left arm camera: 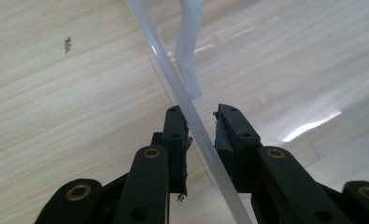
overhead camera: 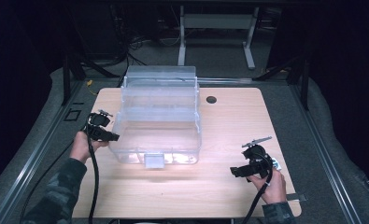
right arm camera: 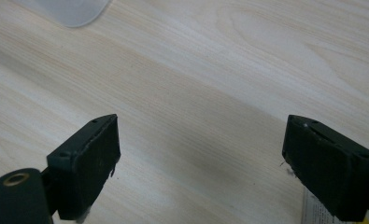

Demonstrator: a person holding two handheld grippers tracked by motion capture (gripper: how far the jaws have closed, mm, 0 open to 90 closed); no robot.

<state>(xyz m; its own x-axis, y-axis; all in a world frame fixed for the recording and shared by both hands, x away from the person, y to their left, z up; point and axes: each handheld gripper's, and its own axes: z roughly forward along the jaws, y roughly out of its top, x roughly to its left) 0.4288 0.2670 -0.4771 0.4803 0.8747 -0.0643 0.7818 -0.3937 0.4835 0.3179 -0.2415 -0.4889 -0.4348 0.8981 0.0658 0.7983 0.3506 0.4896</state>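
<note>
A large clear plastic bin (overhead camera: 159, 116) stands on the wooden table (overhead camera: 233, 121), its lid (overhead camera: 161, 73) tipped open at the back. My left gripper (overhead camera: 112, 136) is at the bin's left side. In the left gripper view its jaws straddle the bin's thin clear wall (left arm camera: 173, 79), and the left gripper (left arm camera: 201, 112) is shut on that wall near the rim. My right gripper (overhead camera: 234, 171) hovers over bare table at the front right, apart from the bin. In the right gripper view the right gripper (right arm camera: 201, 135) is wide open with only wood grain between its jaws.
A clear latch tab (overhead camera: 154, 160) juts from the bin's front. A round cable hole (overhead camera: 211, 99) sits in the table behind the bin on the right. A small white label (right arm camera: 315, 210) lies by the right jaw. Desk legs and cables stand beyond the table.
</note>
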